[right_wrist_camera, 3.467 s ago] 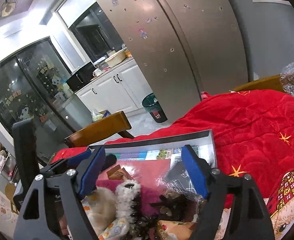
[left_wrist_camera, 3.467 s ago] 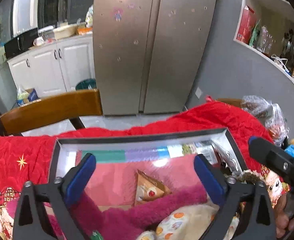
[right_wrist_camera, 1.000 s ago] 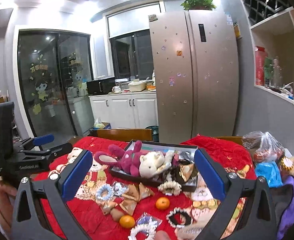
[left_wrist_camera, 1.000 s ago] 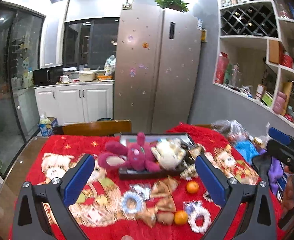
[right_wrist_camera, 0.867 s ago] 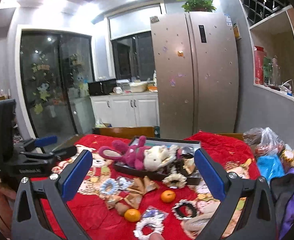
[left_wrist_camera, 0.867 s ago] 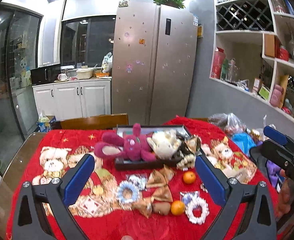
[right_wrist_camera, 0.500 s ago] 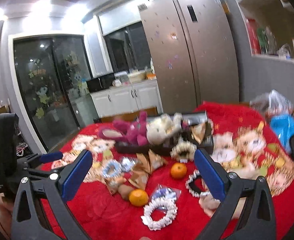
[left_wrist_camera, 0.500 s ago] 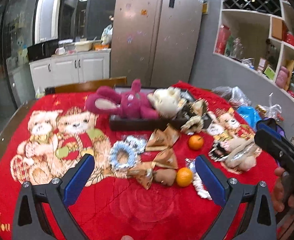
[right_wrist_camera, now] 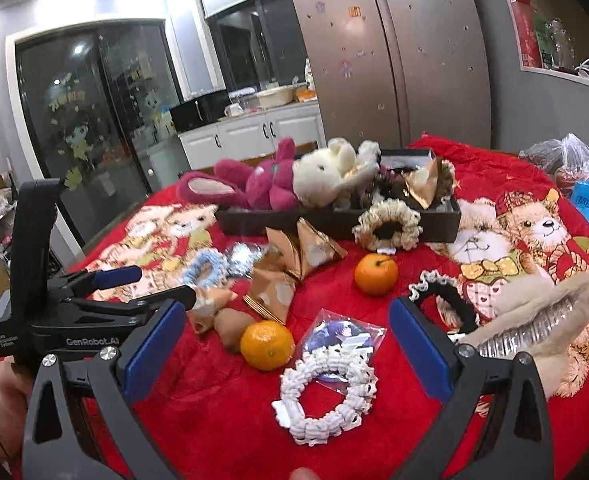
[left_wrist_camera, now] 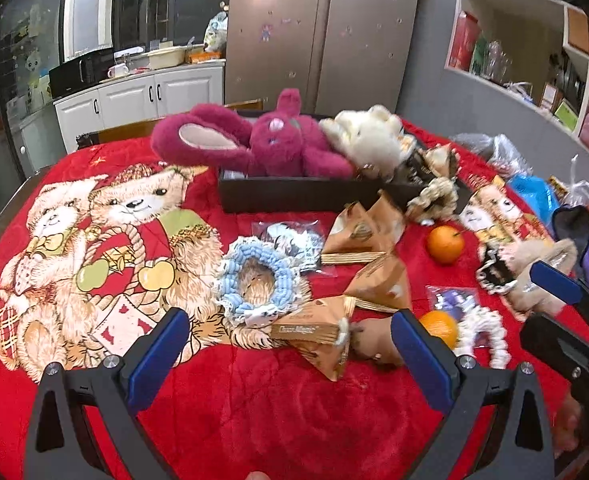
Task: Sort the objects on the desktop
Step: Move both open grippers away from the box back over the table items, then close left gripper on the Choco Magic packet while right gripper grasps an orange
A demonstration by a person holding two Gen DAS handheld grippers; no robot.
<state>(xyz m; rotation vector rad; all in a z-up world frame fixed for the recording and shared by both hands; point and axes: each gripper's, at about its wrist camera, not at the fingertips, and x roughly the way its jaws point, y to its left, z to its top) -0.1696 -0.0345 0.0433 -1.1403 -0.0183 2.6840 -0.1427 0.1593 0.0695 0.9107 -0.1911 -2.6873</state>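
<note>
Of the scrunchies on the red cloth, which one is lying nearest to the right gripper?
The white scrunchie, lying between the open right gripper fingers; the blue, cream and black ones lie farther.

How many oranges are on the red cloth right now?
2. One orange lies in front of the black tray, near the cream scrunchie. The other orange lies nearer, beside the white scrunchie. More may be hidden in the tray.

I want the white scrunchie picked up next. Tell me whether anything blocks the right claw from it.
Nothing visible does. The white scrunchie lies on the red cloth right below the open right claw. It does overlap a plastic-wrapped card, and an orange sits close beside it.
</note>
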